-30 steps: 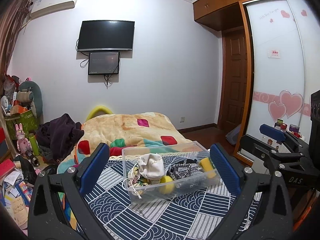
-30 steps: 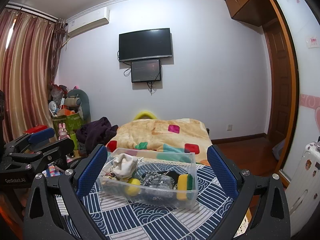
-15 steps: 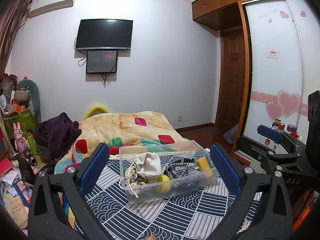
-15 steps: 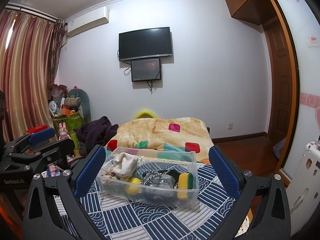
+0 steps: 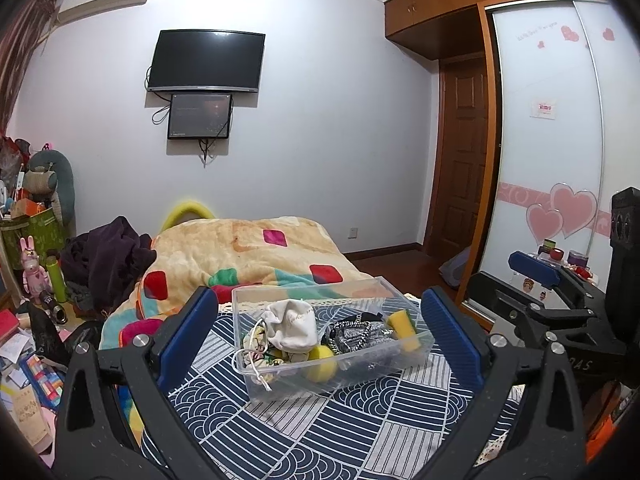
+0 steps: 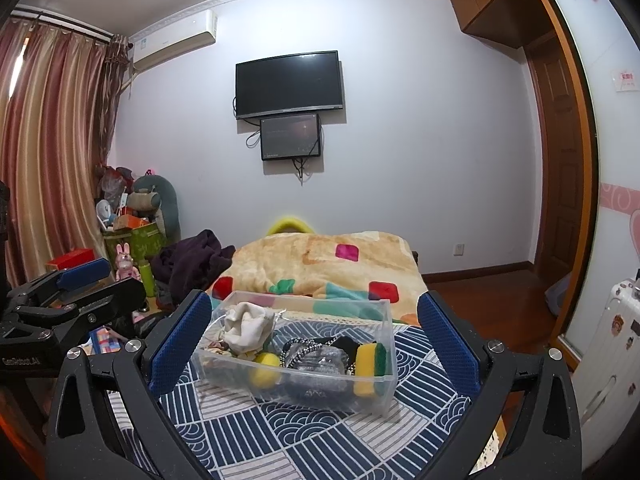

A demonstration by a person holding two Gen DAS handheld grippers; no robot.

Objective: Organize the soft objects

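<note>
hovering wide open and empty, left claw [image 5: 320, 344] and right claw [image 6: 316, 344] both facing a clear box [image 5: 336, 364] on the patterned bed cover [image 5: 320, 432], white pouch [image 5: 292, 326], yellow ball [image 5: 322, 362] and sponge [image 5: 404, 326] inside it.

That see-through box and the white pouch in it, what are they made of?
The box looks like clear, glossy rigid plastic: its contents show through the walls. The white pouch seems soft matte cloth, since it slumps and wrinkles, with a drawstring trailing out.

White-walled bedroom [image 5: 320, 120], wall-mounted television [image 6: 289, 83]
</note>
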